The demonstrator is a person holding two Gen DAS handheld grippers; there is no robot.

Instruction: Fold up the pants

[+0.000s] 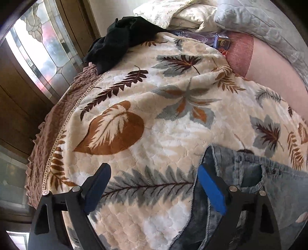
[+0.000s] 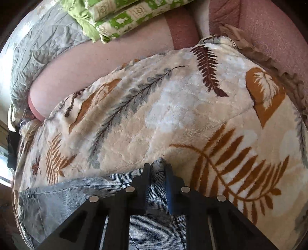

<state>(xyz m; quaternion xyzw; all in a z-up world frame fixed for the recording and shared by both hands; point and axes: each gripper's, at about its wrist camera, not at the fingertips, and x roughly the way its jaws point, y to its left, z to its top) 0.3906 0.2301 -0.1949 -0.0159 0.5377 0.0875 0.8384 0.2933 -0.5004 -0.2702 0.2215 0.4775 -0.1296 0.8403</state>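
Observation:
Light blue denim pants (image 1: 250,173) lie on a cream blanket with a leaf print (image 1: 154,96), at the lower right of the left wrist view. My left gripper (image 1: 154,173) stands wide open over the blanket. Its right finger (image 1: 209,184) rests at the pants' left edge, and mostly bare blanket shows between the fingers. In the right wrist view the pants (image 2: 77,192) spread to the lower left. My right gripper (image 2: 158,166) is shut on an upper corner of the pants, with a fold of denim pinched between its narrow jaws.
A black garment (image 1: 119,38) lies crumpled at the far left of the bed. Pillows (image 1: 173,13), a grey quilt (image 1: 259,23) and small boxes (image 1: 221,41) sit at the far end. A green-patterned folded cover (image 2: 119,17) lies beyond the blanket. Wooden doors with glass (image 1: 38,48) stand left.

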